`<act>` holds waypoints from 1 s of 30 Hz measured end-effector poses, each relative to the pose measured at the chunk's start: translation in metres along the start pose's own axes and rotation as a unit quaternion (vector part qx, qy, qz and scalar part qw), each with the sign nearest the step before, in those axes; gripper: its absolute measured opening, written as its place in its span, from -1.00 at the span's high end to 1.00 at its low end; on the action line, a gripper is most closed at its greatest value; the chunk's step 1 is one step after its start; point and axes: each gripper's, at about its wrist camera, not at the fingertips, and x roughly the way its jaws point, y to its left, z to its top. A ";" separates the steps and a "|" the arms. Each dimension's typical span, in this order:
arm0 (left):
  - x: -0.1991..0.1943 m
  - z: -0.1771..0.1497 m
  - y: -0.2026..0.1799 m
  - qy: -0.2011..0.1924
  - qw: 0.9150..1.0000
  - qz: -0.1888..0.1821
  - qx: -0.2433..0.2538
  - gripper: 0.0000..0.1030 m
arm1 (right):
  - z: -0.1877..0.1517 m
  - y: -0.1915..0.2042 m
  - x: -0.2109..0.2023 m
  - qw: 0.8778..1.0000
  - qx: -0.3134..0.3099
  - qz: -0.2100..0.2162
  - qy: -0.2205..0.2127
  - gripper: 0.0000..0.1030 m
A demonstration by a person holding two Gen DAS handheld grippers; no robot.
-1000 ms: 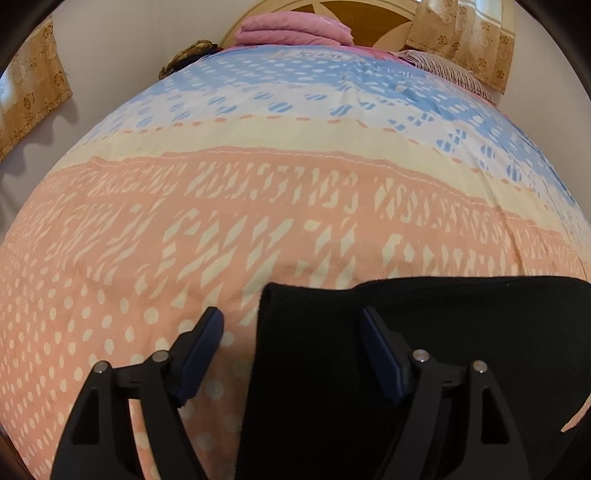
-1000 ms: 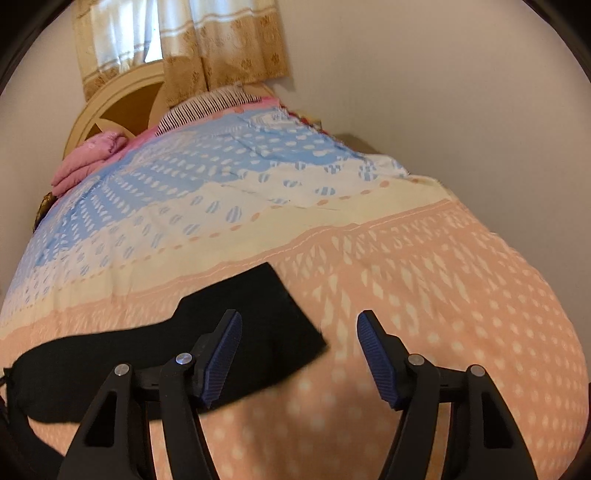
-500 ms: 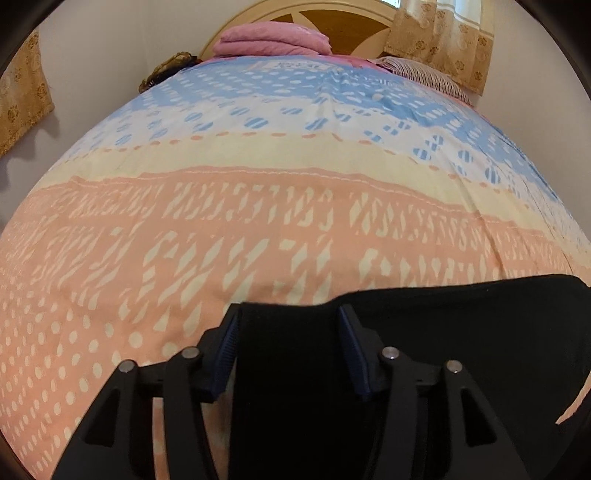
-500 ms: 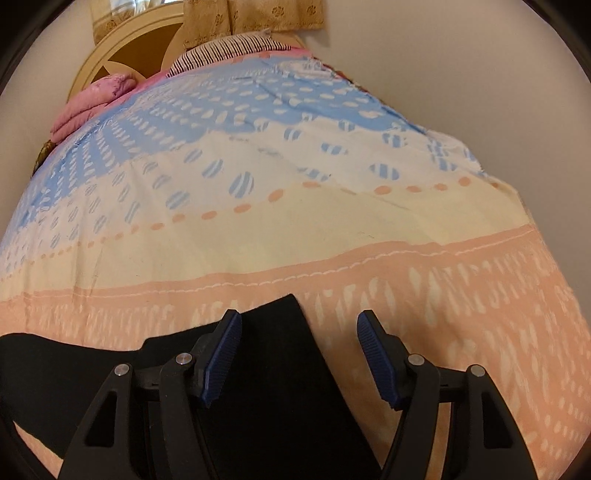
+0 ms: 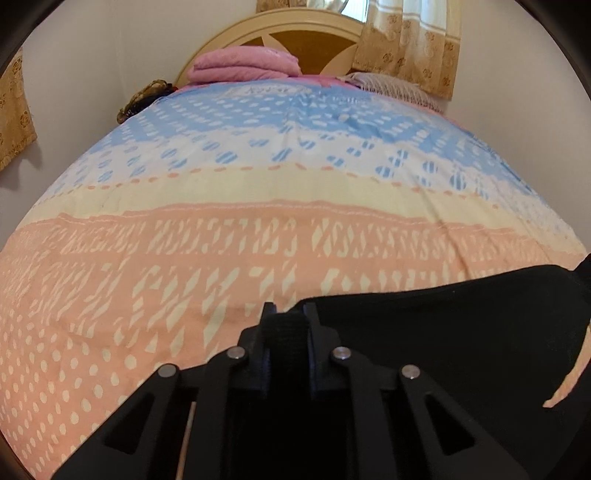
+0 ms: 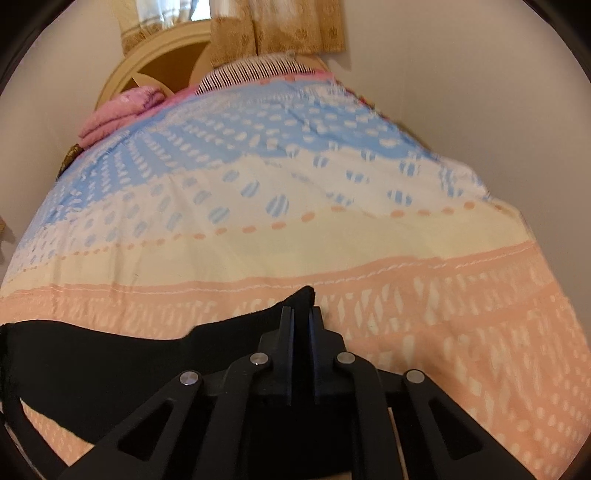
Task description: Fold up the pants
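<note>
Left wrist view: left tongs (image 5: 287,319) closed on a bunched fold of the black pants (image 5: 443,332), fabric pinched up betw. the two pads. Rest of pants spread flat to the right, along the near edge of the bed (image 5: 258,229), reaching toward its near right corner. Bedspread in bands: peach w/ cream dots and dashes nearest, then plain cream strip, then white w/ blue ovals, blue at the far end. Folded pink blanket (image 5: 243,66) at the far edge, against a round cream and wood headboard (image 5: 295,33). Striped pillow (image 5: 391,86) at far right corner. Dark bundle (image 5: 147,98) at far left corner, can't tell what. Gold-patterned curtain (image 5: 410,44) behind headboard, another at left wall (image 5: 14,110). Plain pale walls.

Right wrist view: right tongs (image 6: 302,315) shut tight on the pants (image 6: 110,354) at a raised corner, cloth tip poking up just beyond the pads. Pants trail left along the near edge of the bed (image 6: 369,236). Same banded spread, peach nearest. Pink blanket (image 6: 118,114) at far left, striped pillow (image 6: 255,70) at far edge centre, headboard (image 6: 159,59) behind, curtain (image 6: 280,26) above. Bare wall close along the bed's right edge.
</note>
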 end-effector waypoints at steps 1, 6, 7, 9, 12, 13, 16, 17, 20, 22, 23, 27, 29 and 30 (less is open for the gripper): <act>-0.003 0.000 0.000 -0.004 1.000 -0.001 0.001 0.70 | 0.000 0.000 -0.005 1.000 -0.001 0.001 -0.006 0.87; -0.018 0.002 0.000 -0.030 0.999 -0.014 -0.001 0.71 | -0.003 0.002 -0.036 0.999 -0.008 -0.003 -0.039 0.87; -0.021 0.002 0.000 -0.033 0.999 -0.014 -0.001 0.71 | -0.005 0.003 -0.042 0.999 -0.008 -0.004 -0.045 0.87; -0.025 0.002 0.000 -0.042 0.999 -0.019 -0.003 0.71 | -0.009 0.002 -0.055 0.998 -0.009 -0.003 -0.061 0.88; -0.034 0.001 0.002 -0.055 0.998 -0.025 -0.008 0.71 | -0.017 0.000 -0.075 0.996 -0.009 0.002 -0.086 0.88; -0.038 0.000 0.003 -0.061 0.998 -0.028 -0.009 0.71 | -0.020 -0.001 -0.081 0.996 -0.009 0.002 -0.092 0.88; -0.047 -0.001 0.005 -0.075 0.997 -0.035 -0.011 0.71 | -0.030 -0.005 -0.095 0.994 -0.006 0.003 -0.106 0.88; -0.050 -0.001 0.005 -0.078 0.996 -0.035 -0.012 0.71 | -0.034 -0.006 -0.101 0.994 -0.003 0.004 -0.111 0.88; -0.061 -0.003 0.006 -0.092 0.995 -0.040 -0.011 0.71 | -0.045 -0.012 -0.115 0.992 0.007 0.009 -0.123 0.88; -0.070 -0.005 0.005 -0.101 0.994 -0.041 -0.009 0.71 | -0.054 -0.015 -0.124 0.991 0.012 0.011 -0.130 0.88; -0.073 -0.007 0.003 -0.105 0.994 -0.041 -0.008 0.71 | -0.059 -0.016 -0.128 0.991 0.013 0.013 -0.133 0.89; -0.089 -0.013 0.000 -0.120 0.992 -0.044 0.003 0.71 | -0.076 -0.021 -0.144 0.989 0.019 0.019 -0.145 0.89; -0.098 -0.018 -0.001 -0.128 0.991 -0.046 0.008 0.71 | -0.086 -0.024 -0.153 0.988 0.024 0.024 -0.151 0.89; -0.101 -0.021 -0.001 -0.133 0.990 -0.046 0.010 0.71 | -0.091 -0.025 -0.157 0.988 0.025 0.025 -0.153 0.89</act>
